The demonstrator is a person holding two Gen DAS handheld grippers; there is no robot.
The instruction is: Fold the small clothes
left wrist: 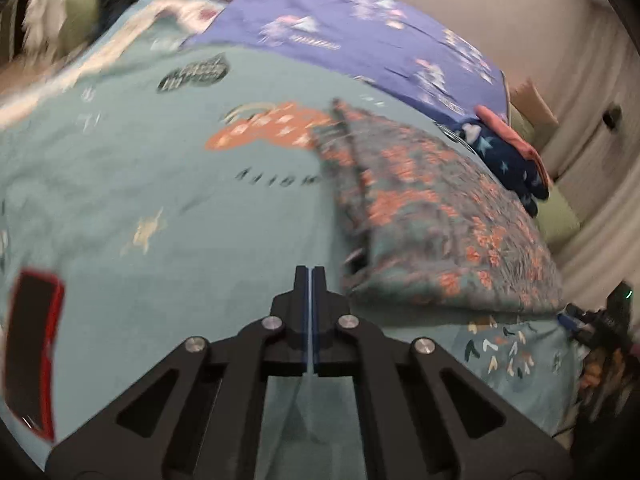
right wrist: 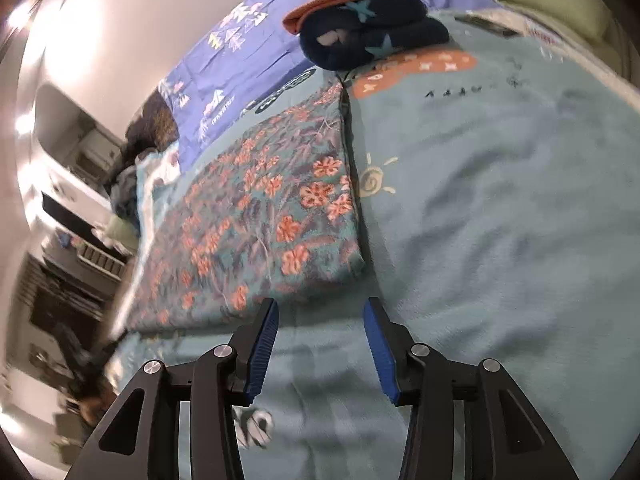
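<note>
Left gripper point(left wrist: 310, 276) clenched on nothing; right gripper point(right wrist: 320, 314) spread wide, near folded flowery teal cloth point(right wrist: 260, 224), likely done, lying on soft teal blanket point(right wrist: 500, 220).

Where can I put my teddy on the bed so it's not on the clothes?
On the bare teal blanket, right of the folded floral garment. Crowded near the navy star garment, on the blanket beside the purple sheet.

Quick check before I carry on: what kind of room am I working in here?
Most likely a bedroom. The work surface looks like a bed: a teal printed blanket over a purple patterned sheet, with a folded floral garment and a navy star-print garment lying on it.
</note>
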